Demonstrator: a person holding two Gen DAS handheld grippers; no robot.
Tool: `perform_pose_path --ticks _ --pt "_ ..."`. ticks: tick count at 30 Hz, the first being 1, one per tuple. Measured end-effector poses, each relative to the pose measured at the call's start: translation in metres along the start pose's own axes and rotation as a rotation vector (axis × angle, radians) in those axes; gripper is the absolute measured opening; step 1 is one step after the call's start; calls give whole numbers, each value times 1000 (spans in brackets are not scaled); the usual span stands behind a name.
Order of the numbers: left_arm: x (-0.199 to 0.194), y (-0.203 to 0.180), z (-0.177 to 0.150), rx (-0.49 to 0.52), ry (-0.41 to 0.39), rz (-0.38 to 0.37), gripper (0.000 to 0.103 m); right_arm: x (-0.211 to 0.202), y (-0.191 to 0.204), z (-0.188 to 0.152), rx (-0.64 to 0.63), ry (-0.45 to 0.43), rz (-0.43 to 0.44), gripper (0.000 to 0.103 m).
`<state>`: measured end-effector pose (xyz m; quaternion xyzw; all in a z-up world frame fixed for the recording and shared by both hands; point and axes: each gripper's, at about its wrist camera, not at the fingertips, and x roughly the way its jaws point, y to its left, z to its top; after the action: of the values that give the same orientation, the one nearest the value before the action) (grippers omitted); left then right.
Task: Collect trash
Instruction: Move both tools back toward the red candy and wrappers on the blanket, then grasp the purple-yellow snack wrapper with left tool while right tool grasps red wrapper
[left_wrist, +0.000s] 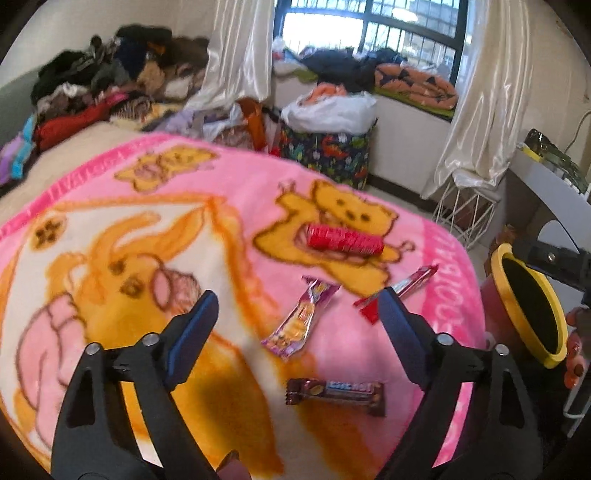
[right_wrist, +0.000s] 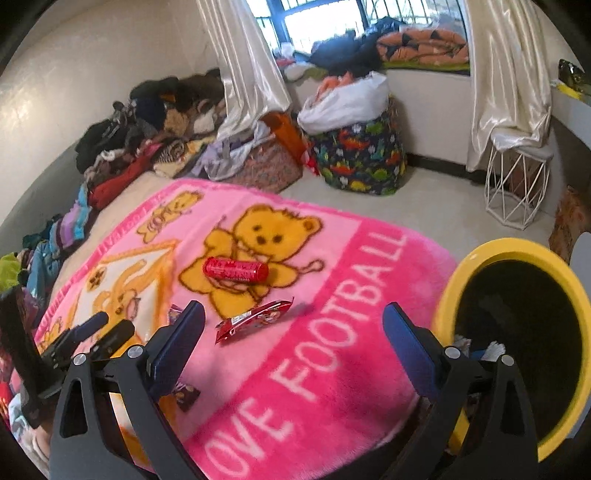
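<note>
A pink bear blanket (left_wrist: 110, 229) covers the bed. On it lie a red can (left_wrist: 345, 240), a purple snack wrapper (left_wrist: 299, 319), a red wrapper (left_wrist: 399, 291) and a brown chocolate bar wrapper (left_wrist: 334, 393). My left gripper (left_wrist: 297, 310) is open and empty, hovering above the purple wrapper. In the right wrist view the red can (right_wrist: 234, 270) and red wrapper (right_wrist: 255, 319) lie ahead of my right gripper (right_wrist: 293, 321), which is open and empty. A yellow-rimmed bin (right_wrist: 517, 332) stands at the bed's right edge, beside the right finger (right_wrist: 410, 350). The bin also shows in the left wrist view (left_wrist: 528, 302).
A heap of clothes (left_wrist: 110, 85) lies at the bed's far left. A dinosaur-print bag (right_wrist: 360, 158) and a white wire stool (right_wrist: 517, 188) stand on the floor by the window. The left gripper shows at the left of the right wrist view (right_wrist: 92, 339).
</note>
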<state>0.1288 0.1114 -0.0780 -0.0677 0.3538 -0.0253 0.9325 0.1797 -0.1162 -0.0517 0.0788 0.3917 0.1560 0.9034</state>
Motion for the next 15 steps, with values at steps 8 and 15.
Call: perform_pose_path --ticks 8,15 --pt "29 -3 -5 62 58 -6 66 58 17 2 -4 91 -28 94" --pt "61 -5 -9 81 141 -20 59 103 7 -1 102 178 -17 82"
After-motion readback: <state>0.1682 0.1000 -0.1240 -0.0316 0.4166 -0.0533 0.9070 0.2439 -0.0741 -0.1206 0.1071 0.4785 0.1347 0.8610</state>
